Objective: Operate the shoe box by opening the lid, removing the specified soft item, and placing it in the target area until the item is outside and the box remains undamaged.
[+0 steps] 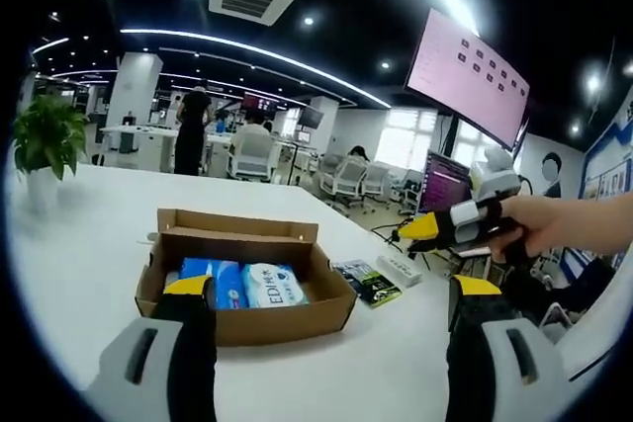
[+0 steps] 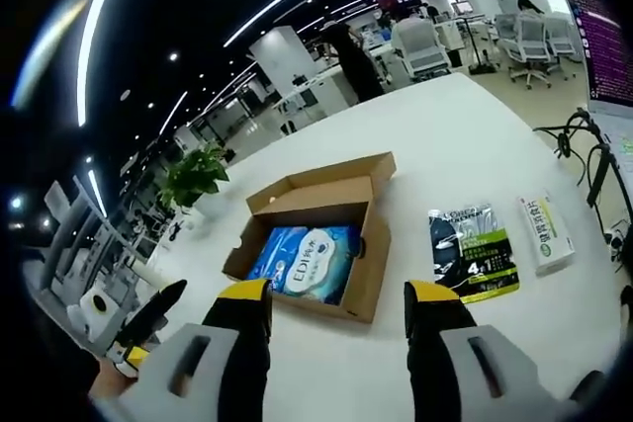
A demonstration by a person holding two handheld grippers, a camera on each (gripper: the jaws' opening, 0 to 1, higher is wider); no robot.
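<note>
Open shoe box (image 1: 244, 289) on the white desk (image 1: 89, 234), both hand-held grippers hovering released.

The blue wet-wipes pack (image 2: 307, 259) lies inside the box at frame centre. The left hand-held gripper (image 1: 331, 289) and right hand-held gripper (image 2: 336, 303) hold nothing, jaws spread. A dark packet (image 2: 473, 252) and a small white box (image 2: 546, 234) lie right of the box.

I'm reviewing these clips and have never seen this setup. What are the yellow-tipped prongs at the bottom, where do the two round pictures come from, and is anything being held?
A person holds a two-jaw gripper in each hand; each carries a fisheye camera looking along its own jaws. The left gripper and right gripper are both open and hold nothing. On the white table sits an open cardboard box with a blue soft pack inside. Beside it lie a dark packet and a small white box. In the left gripper view, the person's hand holds the other gripper.
</note>
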